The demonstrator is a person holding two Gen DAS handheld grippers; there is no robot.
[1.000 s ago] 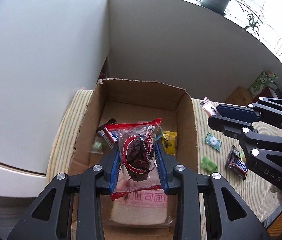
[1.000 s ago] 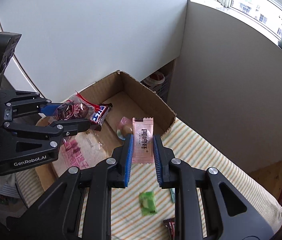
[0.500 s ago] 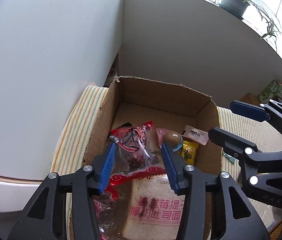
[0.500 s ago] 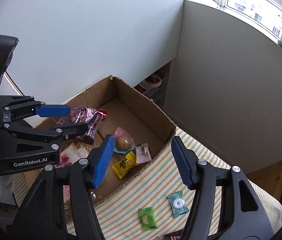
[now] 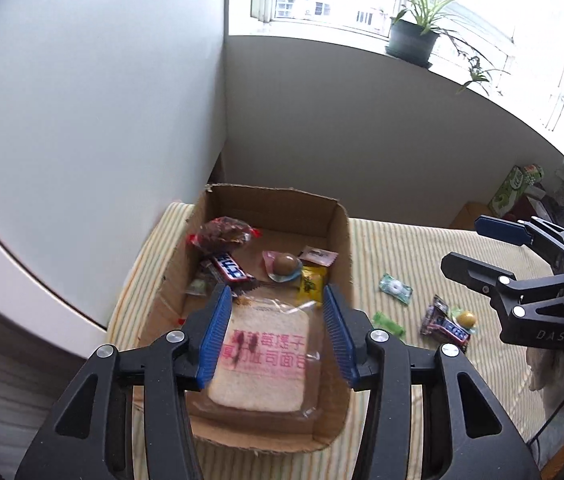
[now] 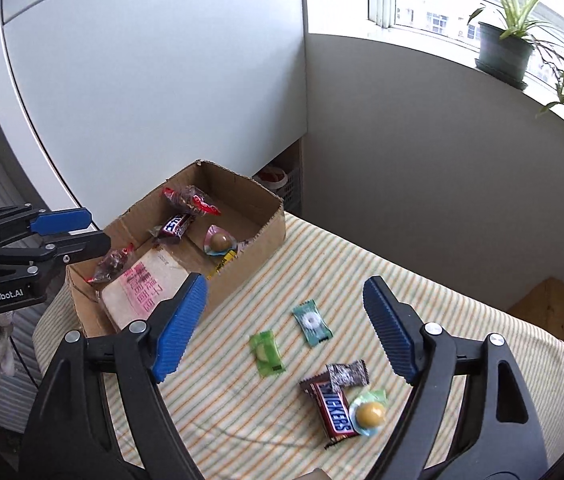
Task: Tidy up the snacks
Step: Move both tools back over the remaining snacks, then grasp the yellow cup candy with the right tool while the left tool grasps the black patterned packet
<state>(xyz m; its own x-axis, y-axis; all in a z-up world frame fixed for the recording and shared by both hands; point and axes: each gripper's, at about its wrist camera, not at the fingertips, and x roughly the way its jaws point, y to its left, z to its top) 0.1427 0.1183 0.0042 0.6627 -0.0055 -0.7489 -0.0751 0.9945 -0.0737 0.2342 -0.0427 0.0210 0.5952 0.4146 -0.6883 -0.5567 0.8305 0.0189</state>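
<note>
The cardboard box (image 6: 265, 236) is open-topped; its walls block sideways entry from the striped cloth (image 6: 422, 280).

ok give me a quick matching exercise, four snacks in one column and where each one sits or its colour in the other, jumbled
Things:
1. bread pack
2. teal candy
3. Snickers bar on the cloth
4. yellow packet

Descriptions:
A. lies on the striped cloth, next to the green candy
B. biggest item in the cardboard box, pink print
C. in the box, beside the brown ball snack
D. on the cloth, touching a yellow ball snack

Pairs: 1-B, 2-A, 3-D, 4-C
</note>
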